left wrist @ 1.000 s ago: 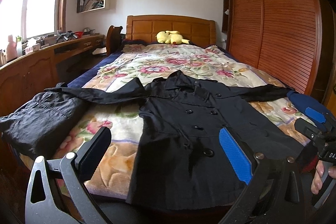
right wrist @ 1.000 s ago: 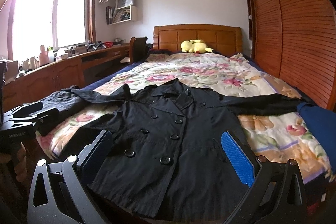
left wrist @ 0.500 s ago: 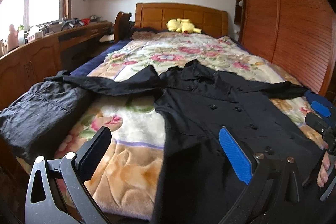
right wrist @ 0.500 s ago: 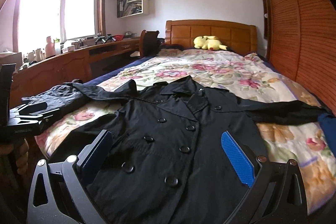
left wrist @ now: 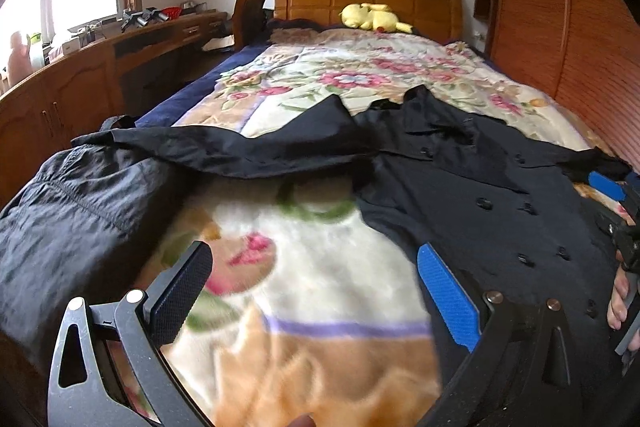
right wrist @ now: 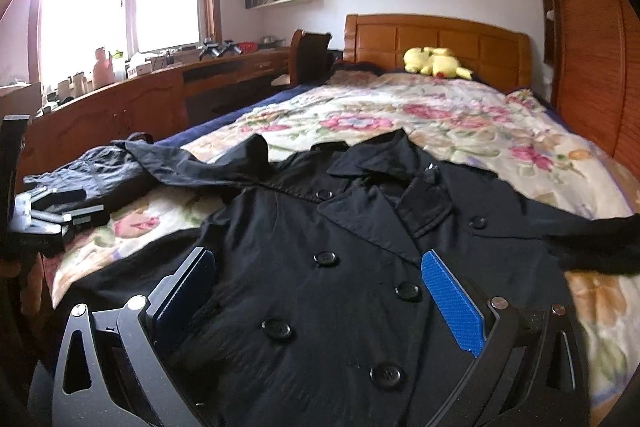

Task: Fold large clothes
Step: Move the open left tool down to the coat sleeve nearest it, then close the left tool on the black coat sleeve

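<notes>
A black double-breasted coat lies flat and face up on the floral bedspread, sleeves spread out to both sides. It also shows in the left wrist view, its left sleeve reaching to the bed's left edge. My left gripper is open and empty, low over the bedspread beside the coat's left side. My right gripper is open and empty, just above the coat's buttoned front. The right gripper also shows at the right edge of the left wrist view.
A second dark garment lies bunched at the bed's near left corner. A yellow plush toy sits by the wooden headboard. A wooden desk runs along the left wall. A slatted wardrobe stands to the right.
Both grippers have moved forward and lower toward the bed. The left one has shifted left, off the coat and over the bedspread. The coat has not moved.
</notes>
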{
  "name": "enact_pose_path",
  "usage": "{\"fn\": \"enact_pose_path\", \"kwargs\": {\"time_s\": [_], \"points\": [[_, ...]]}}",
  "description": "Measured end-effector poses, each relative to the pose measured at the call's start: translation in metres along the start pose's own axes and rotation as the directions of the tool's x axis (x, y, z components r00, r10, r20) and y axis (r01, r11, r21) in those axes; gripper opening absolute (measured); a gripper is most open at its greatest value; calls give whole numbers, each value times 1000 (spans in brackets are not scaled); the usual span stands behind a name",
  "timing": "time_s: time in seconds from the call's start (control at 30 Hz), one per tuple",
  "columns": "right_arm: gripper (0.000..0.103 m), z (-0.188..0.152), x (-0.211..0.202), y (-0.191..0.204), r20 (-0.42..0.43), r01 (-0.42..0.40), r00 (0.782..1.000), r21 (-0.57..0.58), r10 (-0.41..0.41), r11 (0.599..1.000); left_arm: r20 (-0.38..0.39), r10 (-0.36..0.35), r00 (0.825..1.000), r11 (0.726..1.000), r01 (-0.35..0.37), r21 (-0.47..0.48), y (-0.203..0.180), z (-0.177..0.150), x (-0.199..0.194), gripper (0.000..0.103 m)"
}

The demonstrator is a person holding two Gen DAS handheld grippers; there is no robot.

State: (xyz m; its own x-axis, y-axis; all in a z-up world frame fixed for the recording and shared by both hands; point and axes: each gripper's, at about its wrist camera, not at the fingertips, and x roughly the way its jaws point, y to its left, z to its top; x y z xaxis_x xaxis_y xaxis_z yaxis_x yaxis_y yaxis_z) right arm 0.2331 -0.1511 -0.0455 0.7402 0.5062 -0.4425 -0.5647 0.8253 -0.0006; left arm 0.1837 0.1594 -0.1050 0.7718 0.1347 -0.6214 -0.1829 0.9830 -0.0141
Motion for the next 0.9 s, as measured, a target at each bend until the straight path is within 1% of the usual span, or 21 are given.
{"fn": "enact_pose_path", "kwargs": {"time_s": [0.13,0.17,0.2,0.33,0.4,0.43,0.53,0.6,0.77,0.9], "points": [[103,-9,18,-4,-68,-23,997,0,23,1000,-26,25,999,999,-24,21,13,10,19,103],[103,-9,20,-3,-77,-33,997,-1,32,999,-29,25,999,1000,-25,17,18,13,24,101],[103,-9,20,-3,-81,-40,996,1,40,999,-29,24,999,1000,-24,6,24,17,30,97],[103,1,25,-3,-94,-53,994,-15,51,998,-41,7,999,999,-8,-37,40,31,50,88],[103,1,26,-3,-100,-52,994,-27,49,998,-51,6,999,998,-9,-58,47,38,62,82],[103,1,30,-3,-103,-51,994,-31,48,998,-61,-2,998,997,-3,-81,53,42,70,81],[103,0,42,-5,-113,-51,992,-28,47,998,-90,-27,996,989,14,-147,67,49,89,73],[103,1,45,-4,-116,-52,992,-22,49,998,-114,-30,993,981,8,-193,77,52,103,68],[103,1,47,-3,-121,-52,991,-17,50,998,-162,-42,986,961,-5,-278,92,52,129,66],[103,1,48,0,-122,-49,991,-26,46,998,-181,-63,981,942,-1,-335,100,51,142,66]]}}
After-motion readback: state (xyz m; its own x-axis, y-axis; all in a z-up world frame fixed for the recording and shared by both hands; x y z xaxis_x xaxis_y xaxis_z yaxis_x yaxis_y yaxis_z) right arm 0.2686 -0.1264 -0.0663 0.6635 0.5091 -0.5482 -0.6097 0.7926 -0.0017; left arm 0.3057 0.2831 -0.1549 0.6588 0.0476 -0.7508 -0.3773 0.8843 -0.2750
